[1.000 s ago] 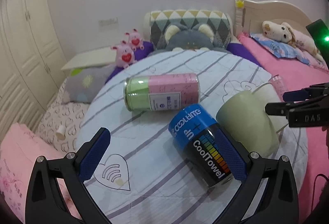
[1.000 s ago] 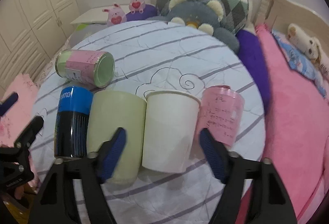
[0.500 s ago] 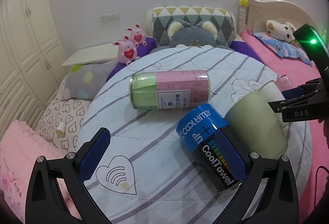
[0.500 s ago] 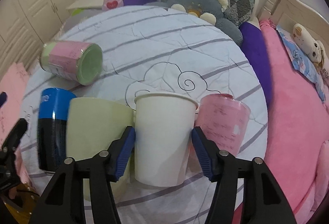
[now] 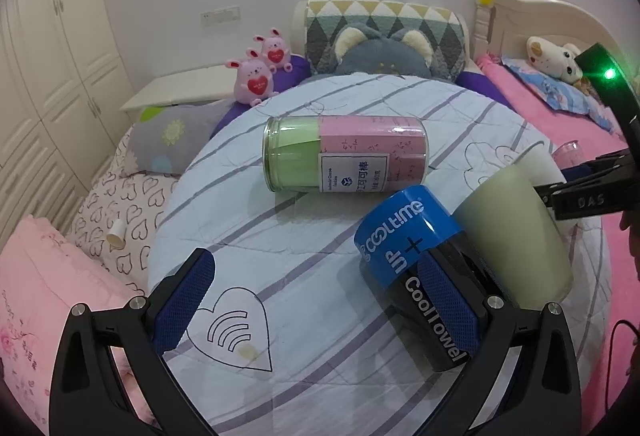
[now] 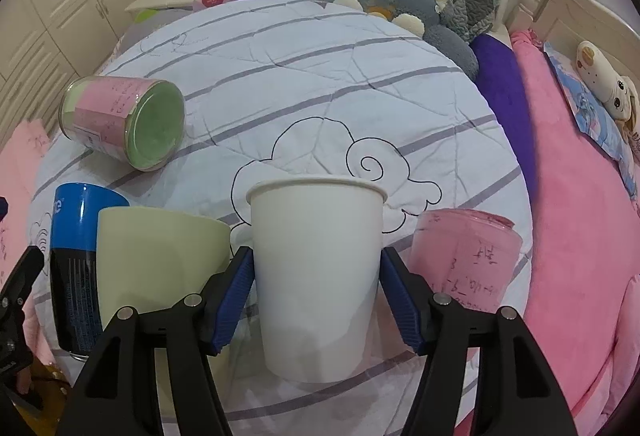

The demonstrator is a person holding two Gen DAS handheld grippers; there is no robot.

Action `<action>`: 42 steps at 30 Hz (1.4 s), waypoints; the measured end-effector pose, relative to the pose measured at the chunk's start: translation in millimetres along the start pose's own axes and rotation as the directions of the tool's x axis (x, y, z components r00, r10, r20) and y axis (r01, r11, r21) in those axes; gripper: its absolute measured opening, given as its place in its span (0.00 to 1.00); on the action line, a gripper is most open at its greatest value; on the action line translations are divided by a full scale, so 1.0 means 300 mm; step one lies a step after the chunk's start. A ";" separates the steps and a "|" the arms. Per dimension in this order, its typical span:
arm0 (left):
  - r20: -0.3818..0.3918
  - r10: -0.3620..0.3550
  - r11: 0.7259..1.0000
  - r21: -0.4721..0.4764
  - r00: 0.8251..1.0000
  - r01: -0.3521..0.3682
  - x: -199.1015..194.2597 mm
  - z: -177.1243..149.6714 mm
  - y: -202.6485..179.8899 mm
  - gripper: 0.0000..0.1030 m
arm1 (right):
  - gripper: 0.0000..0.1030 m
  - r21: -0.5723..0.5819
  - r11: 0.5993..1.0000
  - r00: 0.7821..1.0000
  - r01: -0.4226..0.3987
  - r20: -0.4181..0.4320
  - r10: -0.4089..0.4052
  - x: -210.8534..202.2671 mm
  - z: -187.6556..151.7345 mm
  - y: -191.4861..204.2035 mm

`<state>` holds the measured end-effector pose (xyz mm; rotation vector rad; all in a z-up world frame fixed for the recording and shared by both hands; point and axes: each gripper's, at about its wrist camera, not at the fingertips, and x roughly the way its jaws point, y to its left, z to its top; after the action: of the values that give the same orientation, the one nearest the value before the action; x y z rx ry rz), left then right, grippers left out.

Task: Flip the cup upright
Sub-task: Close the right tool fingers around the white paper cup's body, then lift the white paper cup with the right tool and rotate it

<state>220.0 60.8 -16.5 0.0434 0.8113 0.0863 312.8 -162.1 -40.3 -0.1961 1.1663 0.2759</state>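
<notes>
A white paper cup (image 6: pixel 316 276) lies on its side on the round striped table (image 6: pixel 320 75), its rim pointing away from me. My right gripper (image 6: pixel 316 294) is shut on the white cup, a blue pad against each side. In the left wrist view only the cup's rim (image 5: pixel 534 159) shows behind a pale green cup (image 5: pixel 516 236). My left gripper (image 5: pixel 316 300) is open and empty, low over the table's near edge, its right finger in front of a blue and black can (image 5: pixel 416 268).
A pale green cup (image 6: pixel 160 268) and the blue and black can (image 6: pixel 76 264) lie just left of the white cup. A pink cup (image 6: pixel 468 260) lies just right. A green and pink jar (image 6: pixel 120 121) lies further left. Plush toys and pillows lie beyond the table.
My right gripper moved forward around the white cup and closed its fingers onto it. My left gripper stayed open and shifted only slightly.
</notes>
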 end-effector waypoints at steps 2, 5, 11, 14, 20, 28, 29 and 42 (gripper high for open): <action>0.002 0.004 1.000 0.005 1.000 -0.004 -0.003 0.000 -0.001 1.00 | 0.62 0.012 0.999 1.000 -0.031 -0.001 0.031 -0.006 0.003 -0.006; 0.009 0.004 1.000 0.005 1.000 -0.004 -0.013 0.002 0.002 1.00 | 0.62 -0.004 1.000 1.000 -0.018 0.003 0.018 -0.008 0.006 0.003; 0.021 0.009 1.000 0.010 1.000 -0.010 -0.042 -0.001 0.003 1.00 | 0.62 -0.015 1.000 1.000 -0.014 0.017 0.014 -0.033 0.006 0.014; 0.028 0.013 1.000 0.010 1.000 -0.013 -0.063 -0.001 0.005 1.00 | 0.62 -0.020 1.000 1.000 -0.003 0.028 0.004 -0.060 0.004 0.019; 0.056 0.005 1.000 0.013 0.998 -0.005 -0.122 -0.010 0.010 1.00 | 0.62 -0.016 1.000 0.998 0.001 0.066 0.000 -0.140 -0.020 0.024; 0.081 -0.051 0.998 0.038 0.995 0.048 -0.181 -0.050 0.015 1.00 | 0.62 0.029 1.000 0.995 0.011 0.098 -0.014 -0.237 -0.131 0.047; 0.080 -0.061 0.997 0.043 0.995 0.058 -0.186 -0.056 0.017 1.00 | 0.62 0.040 0.999 0.995 0.011 0.098 -0.015 -0.244 -0.148 0.050; 0.036 -0.139 0.981 0.145 0.990 0.132 -0.166 -0.147 0.069 1.00 | 0.62 0.187 0.982 0.996 -0.005 0.087 -0.012 -0.256 -0.350 0.168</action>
<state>152.6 77.1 -9.5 0.1238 0.7712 -0.1012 177.0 -153.6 -9.8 -0.0205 1.0979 0.1684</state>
